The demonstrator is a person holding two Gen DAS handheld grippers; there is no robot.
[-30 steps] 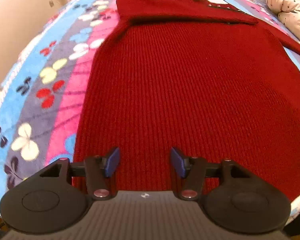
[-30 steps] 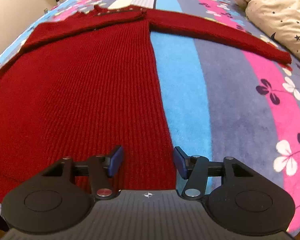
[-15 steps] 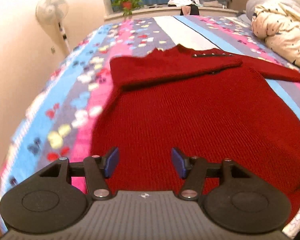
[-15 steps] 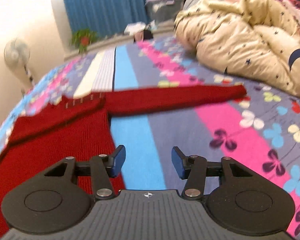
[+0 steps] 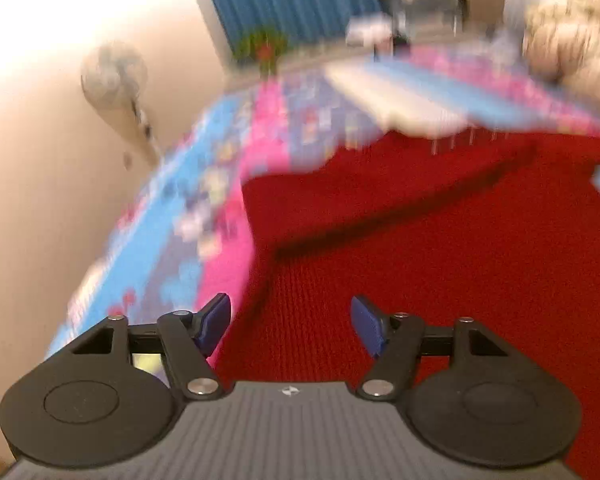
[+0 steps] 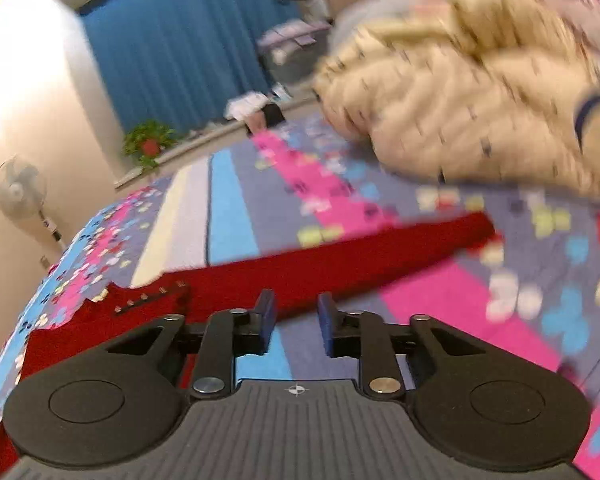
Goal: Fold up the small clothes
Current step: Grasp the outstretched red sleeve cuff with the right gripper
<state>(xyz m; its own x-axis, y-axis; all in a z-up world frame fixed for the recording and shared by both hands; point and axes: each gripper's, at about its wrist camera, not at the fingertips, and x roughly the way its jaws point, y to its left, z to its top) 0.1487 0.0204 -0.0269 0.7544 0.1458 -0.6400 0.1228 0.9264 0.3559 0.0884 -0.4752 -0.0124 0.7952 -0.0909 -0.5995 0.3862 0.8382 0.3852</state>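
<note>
A red knitted sweater point(image 5: 440, 264) lies flat on the flowered bedspread point(image 5: 204, 208). Its left sleeve is folded across the chest. My left gripper point(image 5: 290, 324) is open and empty above the sweater's left side edge. In the right wrist view the sweater's right sleeve point(image 6: 360, 256) stretches out to the right over the bedspread point(image 6: 236, 208). My right gripper point(image 6: 296, 320) is partly closed, with a narrow gap between its blue pads, and holds nothing. It hovers just in front of the sleeve near the shoulder. Both views are blurred.
A beige star-print duvet point(image 6: 472, 96) is heaped at the back right of the bed. A standing fan point(image 6: 20, 192) is by the left wall. A potted plant point(image 6: 148, 144) stands on the sill below the blue curtain point(image 6: 180, 52).
Both grippers have tilted up and moved forward from the sweater's hem toward its shoulders. The right gripper's pads have come closer together. The left gripper has stayed wide open.
</note>
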